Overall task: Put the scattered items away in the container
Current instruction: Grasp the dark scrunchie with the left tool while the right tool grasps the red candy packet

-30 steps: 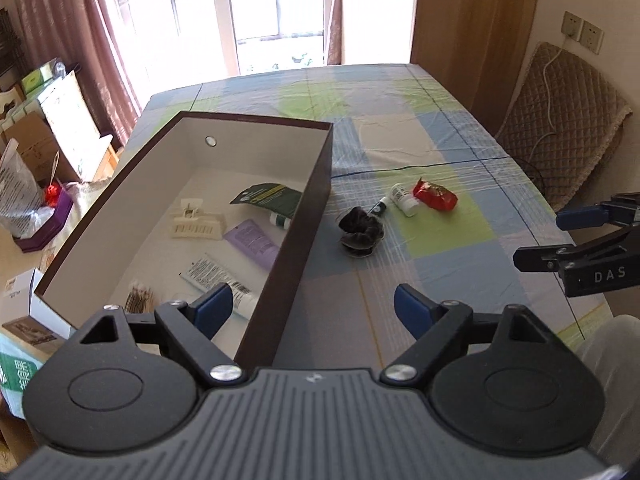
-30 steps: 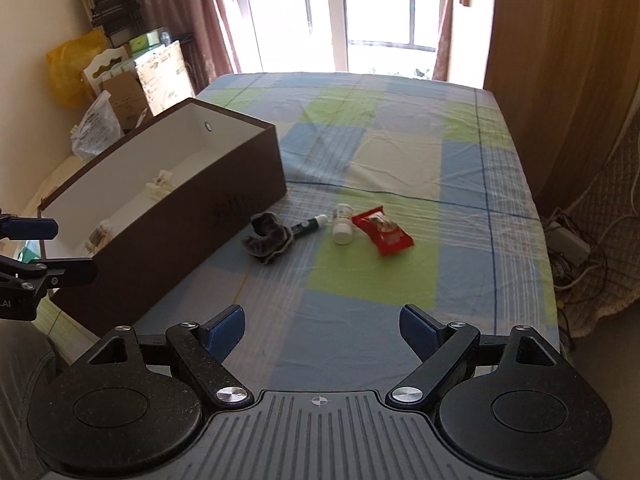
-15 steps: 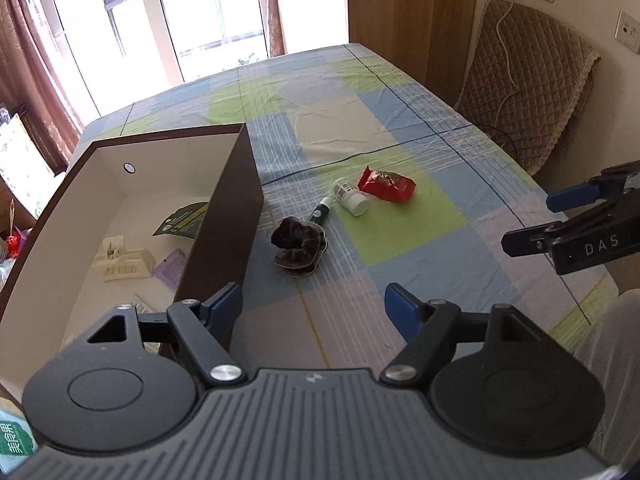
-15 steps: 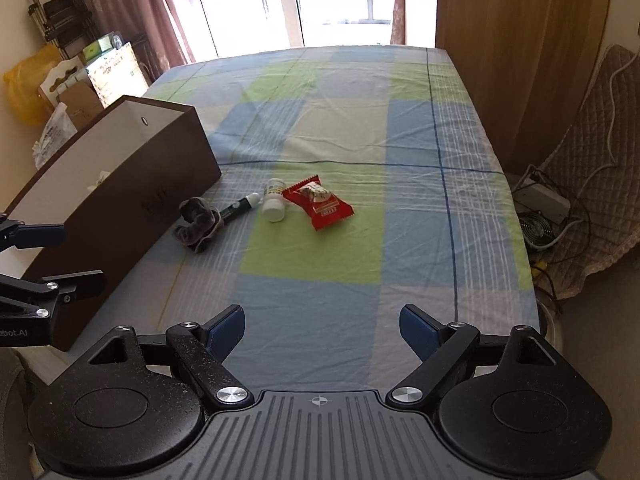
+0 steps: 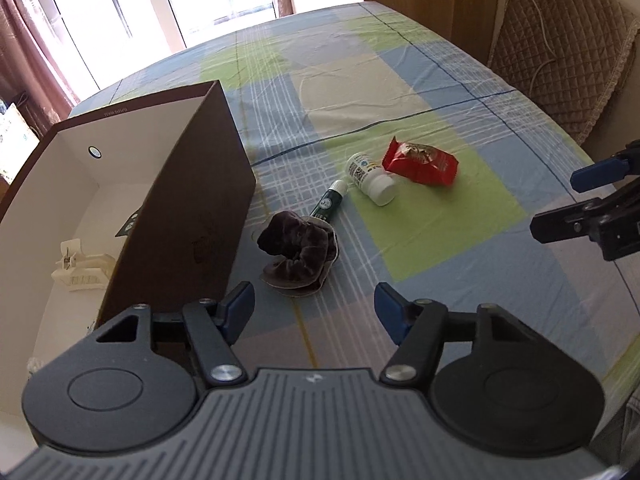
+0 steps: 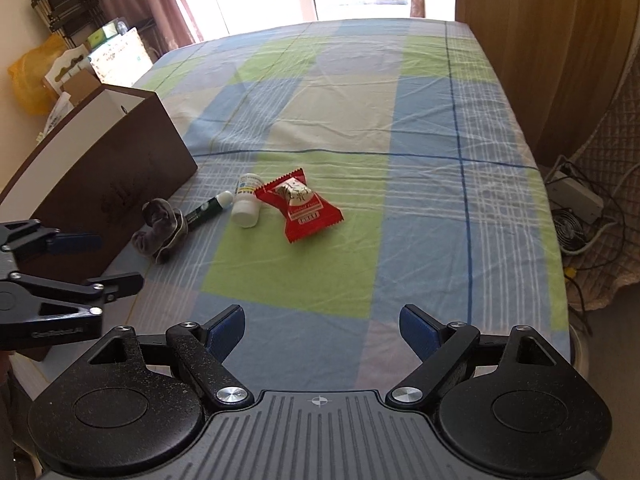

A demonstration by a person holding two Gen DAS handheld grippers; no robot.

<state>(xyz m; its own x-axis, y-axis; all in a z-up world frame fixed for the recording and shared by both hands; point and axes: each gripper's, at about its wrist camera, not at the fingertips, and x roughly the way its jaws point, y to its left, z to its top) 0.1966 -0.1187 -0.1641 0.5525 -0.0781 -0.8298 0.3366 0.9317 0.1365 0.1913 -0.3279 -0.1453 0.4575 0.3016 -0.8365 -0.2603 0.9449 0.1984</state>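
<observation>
**A:** so where's everything sitting?

**B:** brown box [image 5: 192, 200] is along the left edge of the worktop [image 6: 432, 128], white inside, with a cream hair clip [image 5: 82, 266] in it. Just outside its right wall there's a dark scrunchie [image 5: 298, 246], touching a green tube [image 5: 330, 200]. Then a white bottle [image 5: 370, 178] on its side and a red snack packet [image 5: 420, 162] right beside it.

**A:** and the grippers?

**B:** left hand-held gripper [image 5: 314, 308] is spread wide and empty, hanging above the scrunchie near the box. Right hand-held gripper [image 6: 322, 326] is wide too, nothing in it, over the near edge.
</observation>
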